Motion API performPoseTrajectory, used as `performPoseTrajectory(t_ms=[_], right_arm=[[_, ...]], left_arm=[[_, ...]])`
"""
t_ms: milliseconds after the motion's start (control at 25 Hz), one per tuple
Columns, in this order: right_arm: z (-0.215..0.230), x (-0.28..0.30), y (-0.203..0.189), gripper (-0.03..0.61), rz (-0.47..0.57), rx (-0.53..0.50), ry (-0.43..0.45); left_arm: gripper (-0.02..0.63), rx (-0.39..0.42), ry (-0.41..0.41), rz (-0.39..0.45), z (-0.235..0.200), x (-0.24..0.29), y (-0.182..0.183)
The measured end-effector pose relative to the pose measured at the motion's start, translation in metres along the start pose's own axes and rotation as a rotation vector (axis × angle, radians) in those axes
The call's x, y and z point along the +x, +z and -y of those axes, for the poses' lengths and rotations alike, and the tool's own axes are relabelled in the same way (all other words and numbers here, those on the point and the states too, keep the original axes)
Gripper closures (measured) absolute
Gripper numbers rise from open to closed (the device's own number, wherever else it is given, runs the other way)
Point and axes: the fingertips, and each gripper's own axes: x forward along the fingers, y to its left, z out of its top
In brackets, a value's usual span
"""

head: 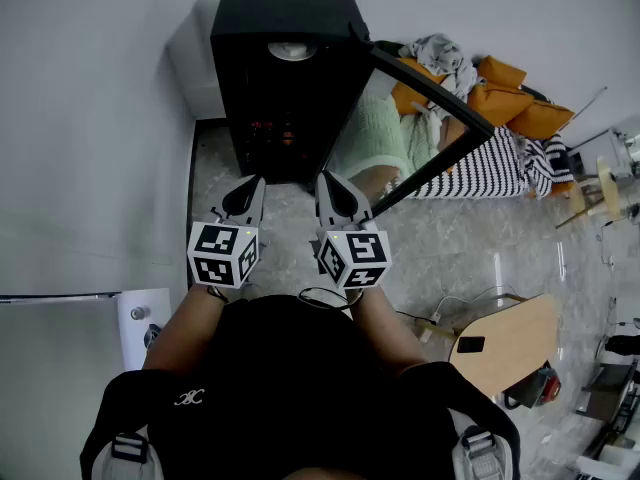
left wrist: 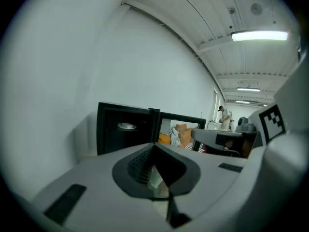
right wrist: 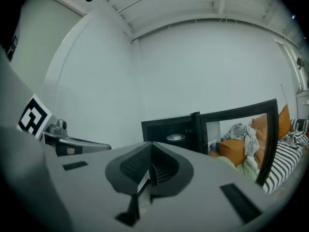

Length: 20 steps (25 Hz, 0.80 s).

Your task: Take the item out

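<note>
One pale dish [head: 292,51] sits on the upper shelf inside the one black cabinet [head: 280,8], whose single glass door [head: 432,86] stands swung wide; the job looks barely begun, at the approach; two grippers hover before the opening, well apart from the dish; the left gripper [head: 248,193] has its jaws pressed together on nothing, the right gripper [head: 334,190] likewise; next, I judge, one must spread, reach in and pinch the dish's rim.
</note>
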Motion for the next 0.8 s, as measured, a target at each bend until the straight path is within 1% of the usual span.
performPoseTrajectory(t_ms=[160,320,640,800], right_arm=[[-0.001,0.003,-0.001,0.571,-0.002,-0.006,0.003],[-0.003,0.002,0.002,0.571,0.023,-0.005,0.006],[-0.01,0.001,0.003,0.571,0.03,-0.01,0.021],[-0.02,0.004,0.002,0.571,0.029,-0.012,0.038]], left_arm=[[0.607,-0.008,-0.002,0.004,-0.003,0.003,0.0],[0.607,-0.008,-0.004,0.006,-0.003,0.004,-0.001],[0.607,-0.017,0.012,0.01,-0.007,-0.002,-0.004],[0.607,0.0,0.022,0.013,-0.012,-0.007,-0.004]])
